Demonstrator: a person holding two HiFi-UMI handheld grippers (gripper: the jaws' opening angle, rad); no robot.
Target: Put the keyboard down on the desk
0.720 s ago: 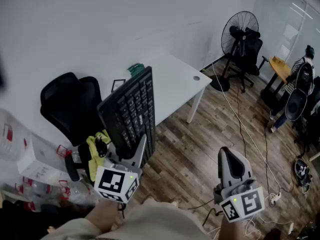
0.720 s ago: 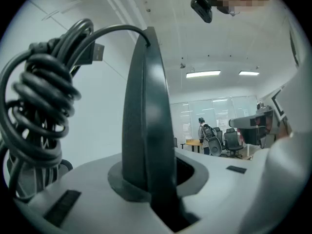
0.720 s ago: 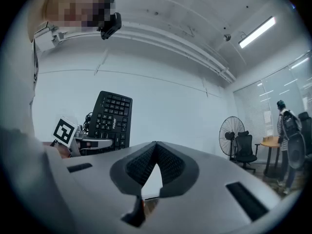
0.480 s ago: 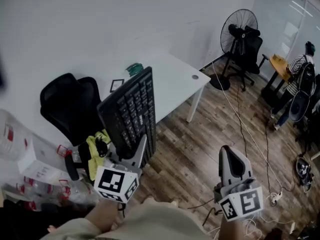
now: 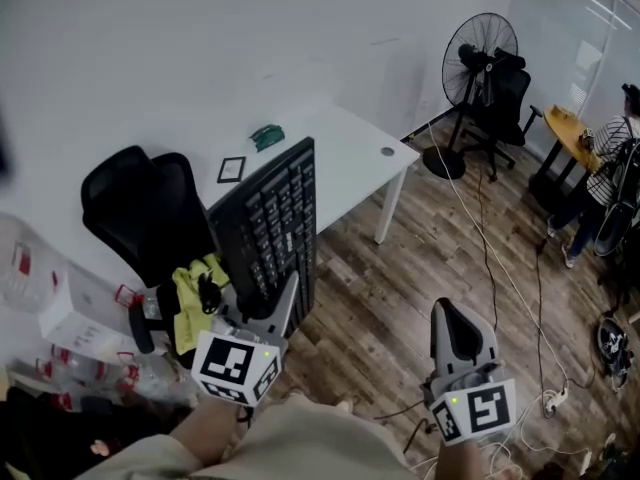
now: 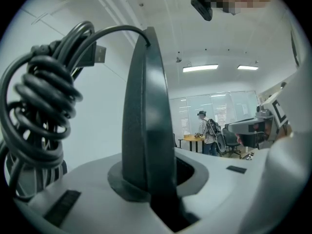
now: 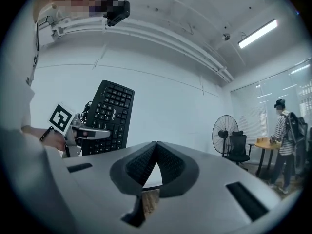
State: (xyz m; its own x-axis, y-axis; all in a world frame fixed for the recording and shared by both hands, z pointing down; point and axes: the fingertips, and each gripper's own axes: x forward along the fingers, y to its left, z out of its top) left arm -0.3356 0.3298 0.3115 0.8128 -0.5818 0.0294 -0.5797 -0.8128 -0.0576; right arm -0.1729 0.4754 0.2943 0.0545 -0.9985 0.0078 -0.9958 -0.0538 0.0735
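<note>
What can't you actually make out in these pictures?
Head view: lower end of the keyboard, hidden behind the left gripper clamping it.
Head view: the green item and small dark-framed square on the desk, too small to identify.
Left gripper view: the keyboard's keys; it shows edge-on.
Head view: the person at the right edge, cut off.

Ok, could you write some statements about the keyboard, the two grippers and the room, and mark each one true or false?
1. The left gripper is shut on the keyboard. True.
2. A fan stands on the floor beyond the white desk. True.
3. The keyboard lies flat on the white desk. False: it is held up on edge in the air, not on the desk.
4. The right gripper holds the cable. False: its jaws are together with nothing between them.
5. The cable is coiled into a bundle. True.
</note>
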